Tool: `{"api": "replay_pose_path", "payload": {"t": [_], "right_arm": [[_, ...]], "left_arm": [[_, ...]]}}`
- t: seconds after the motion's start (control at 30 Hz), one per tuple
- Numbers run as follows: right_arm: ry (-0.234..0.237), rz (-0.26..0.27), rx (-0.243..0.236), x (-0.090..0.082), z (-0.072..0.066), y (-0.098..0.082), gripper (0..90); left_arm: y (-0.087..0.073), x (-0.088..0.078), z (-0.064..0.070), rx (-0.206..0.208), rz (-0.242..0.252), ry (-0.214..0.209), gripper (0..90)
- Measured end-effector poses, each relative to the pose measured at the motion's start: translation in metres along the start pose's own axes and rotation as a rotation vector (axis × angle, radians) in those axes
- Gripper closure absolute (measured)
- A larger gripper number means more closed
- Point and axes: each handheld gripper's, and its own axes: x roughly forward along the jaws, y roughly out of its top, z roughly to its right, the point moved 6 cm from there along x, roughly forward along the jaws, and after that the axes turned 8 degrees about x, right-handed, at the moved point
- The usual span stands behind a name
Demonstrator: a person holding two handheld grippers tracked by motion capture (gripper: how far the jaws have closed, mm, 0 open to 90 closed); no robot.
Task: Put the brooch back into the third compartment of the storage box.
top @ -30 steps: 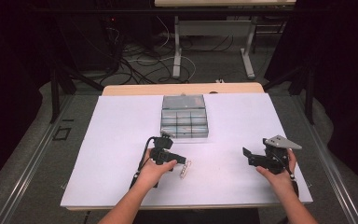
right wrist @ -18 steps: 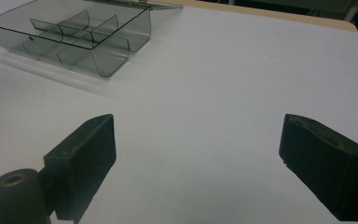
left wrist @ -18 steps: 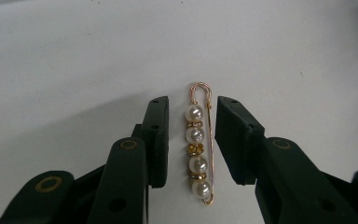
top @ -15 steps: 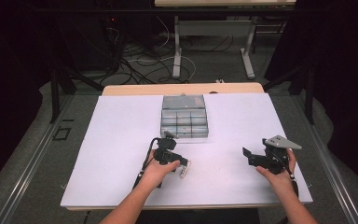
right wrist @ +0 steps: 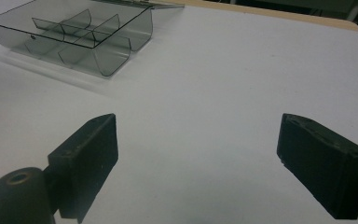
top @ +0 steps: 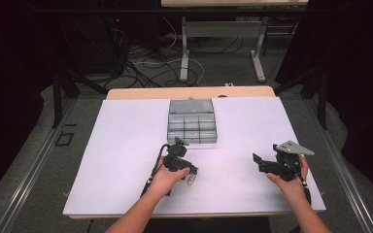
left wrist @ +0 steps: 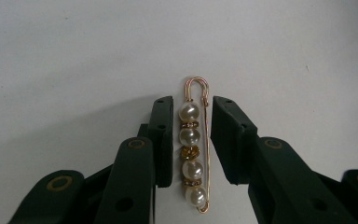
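Near the desk's front edge, my left claw has just been closing around the pearl pin, flat between the jaws, pads not yet pressing. I judge squeezing squarely across the beads best. My right claw hangs spread. Farther off, the divided box waits, its compartments clearest in the right gripper view.

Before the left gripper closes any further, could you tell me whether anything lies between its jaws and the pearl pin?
Nothing visible does. The pearl pin lies flat on the white table between the jaws of the left gripper, which have just been closing. One jaw is at the pearls; a narrow gap remains beside the other.
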Motion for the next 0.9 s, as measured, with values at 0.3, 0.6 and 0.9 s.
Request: {"api": "replay_pose_path", "payload": {"t": [0.3, 0.6, 0.9], "right_arm": [[-0.005, -0.006, 0.000, 0.0003, 0.0006, -0.0007, 13.1], [0.002, -0.007, -0.009, 0.0004, 0.0002, -0.0008, 13.9], [-0.001, -0.007, -0.005, 0.0011, 0.0007, -0.0011, 14.2]], "left_arm": [[-0.0003, 0.0001, 0.0000, 0.000, -0.011, 0.009, 72.3], [-0.0006, 0.0010, 0.0016, -0.010, -0.013, 0.011, 75.4], [-0.0006, 0.0016, 0.0015, 0.002, -0.015, 0.023, 78.9]]}}
